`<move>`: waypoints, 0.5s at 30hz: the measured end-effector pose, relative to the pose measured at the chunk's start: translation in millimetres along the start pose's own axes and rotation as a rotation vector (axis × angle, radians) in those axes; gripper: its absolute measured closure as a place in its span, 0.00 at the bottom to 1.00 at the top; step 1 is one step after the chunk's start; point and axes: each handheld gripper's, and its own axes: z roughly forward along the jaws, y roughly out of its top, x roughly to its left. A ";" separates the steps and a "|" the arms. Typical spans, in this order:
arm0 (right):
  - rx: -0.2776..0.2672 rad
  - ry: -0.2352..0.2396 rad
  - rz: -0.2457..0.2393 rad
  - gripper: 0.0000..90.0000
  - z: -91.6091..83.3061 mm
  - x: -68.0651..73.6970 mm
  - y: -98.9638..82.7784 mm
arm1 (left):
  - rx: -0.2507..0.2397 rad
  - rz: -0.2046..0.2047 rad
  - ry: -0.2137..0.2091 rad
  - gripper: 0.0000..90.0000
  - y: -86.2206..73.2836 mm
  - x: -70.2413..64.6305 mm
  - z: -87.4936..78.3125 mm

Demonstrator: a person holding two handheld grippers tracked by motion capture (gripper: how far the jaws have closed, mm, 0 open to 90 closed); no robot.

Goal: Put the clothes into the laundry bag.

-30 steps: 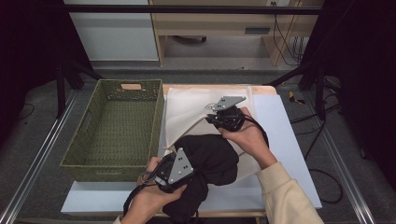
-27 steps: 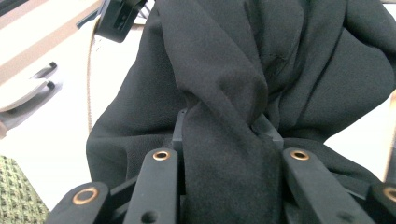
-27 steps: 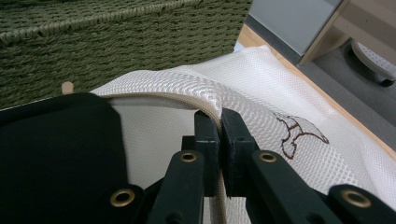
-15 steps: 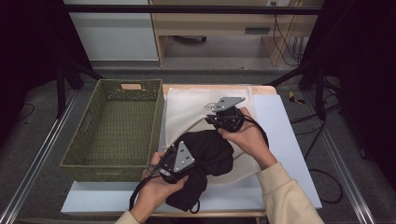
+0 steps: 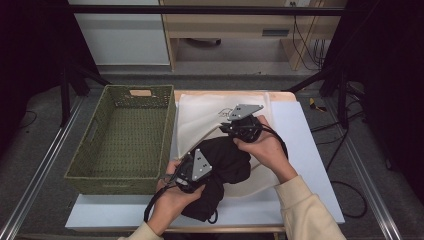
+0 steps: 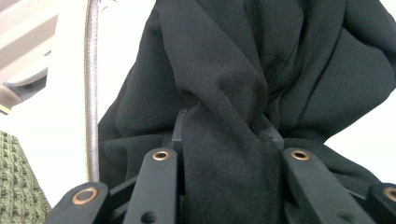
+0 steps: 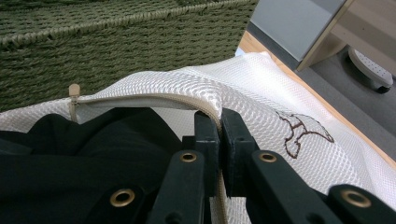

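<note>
- Left gripper (image 5: 187, 172), nearest the table's front edge: jaws partly closed and clamped on a thick fold of the black garment (image 5: 222, 165); in the left gripper view the cloth bunches between the two jaws.
- Black garment: lies crumpled on the white mesh laundry bag (image 5: 210, 112), its lower end hanging over the table's front edge, its upper part at the bag's mouth.
- Right gripper (image 5: 240, 127), just beyond the garment: jaws pinched tight on the bag's zippered rim (image 7: 154, 98), holding that edge lifted above the dark cloth, as the right gripper view shows.
- Laundry bag: spread flat across the white table (image 5: 310, 150), with a small dark emblem (image 7: 303, 130) on the mesh near the right gripper.
- Green woven basket (image 5: 125, 135): stands to the left, just beside the bag, nothing visible inside.
</note>
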 end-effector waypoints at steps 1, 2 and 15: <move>0.000 -0.001 0.000 0.96 -0.2 0.2 0.0 | 0.000 -0.004 0.001 0.76 0.2 -0.6 1.5; -0.001 -0.002 0.000 0.96 -0.3 0.7 0.1 | 0.000 -0.005 0.002 0.76 0.4 -0.8 2.3; -0.003 -0.001 -0.005 0.96 -1.8 0.9 -0.2 | 0.010 -0.008 0.023 0.76 0.0 -2.2 14.7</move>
